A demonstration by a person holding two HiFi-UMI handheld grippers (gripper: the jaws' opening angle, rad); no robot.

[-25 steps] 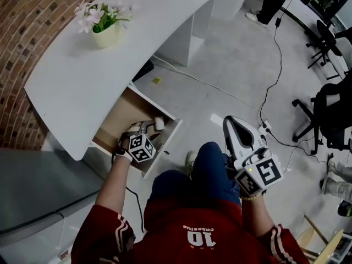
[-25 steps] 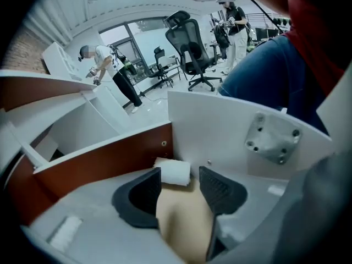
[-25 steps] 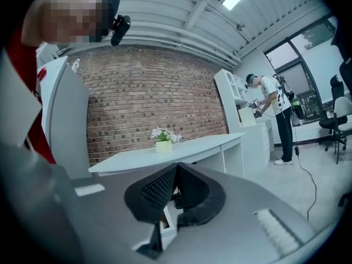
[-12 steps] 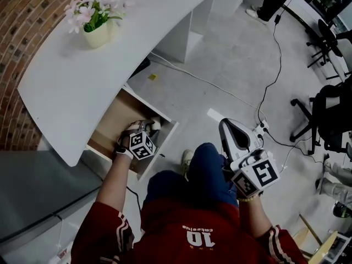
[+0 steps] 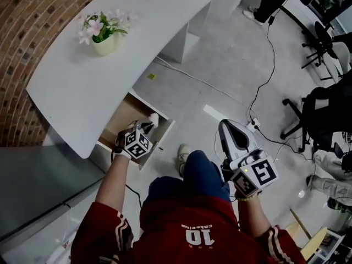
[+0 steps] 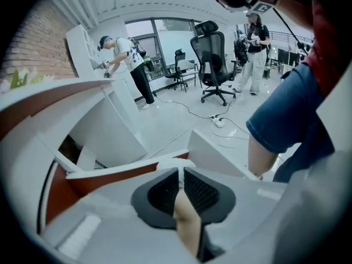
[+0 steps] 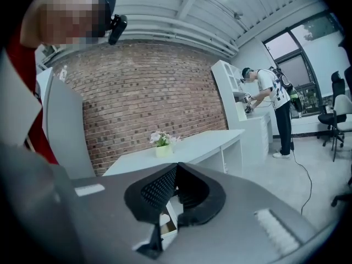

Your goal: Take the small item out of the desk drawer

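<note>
Left gripper is closing its jaws, the pads almost together, with a thin sliver of the small white item caught between them. In the head view it sits left of centre, its tips at the item just over the drawer's front edge.

Right gripper sits low and right of centre in the head view, beside the person's knee, well apart from the drawer. Its jaws are pressed together at the tips, with nothing between them (the pale shapes seen through the slit below the tips belong to the distant desk).

Farther up the frame, the drawer stands pulled out from under the desk, its wooden inside showing. Above it the white curved desk runs from the left edge to the top centre. A pot of pink flowers stands on it at upper left. A brick wall fills the upper left corner. At the right edge stands a black office chair, and a cable trails across the grey floor.
</note>
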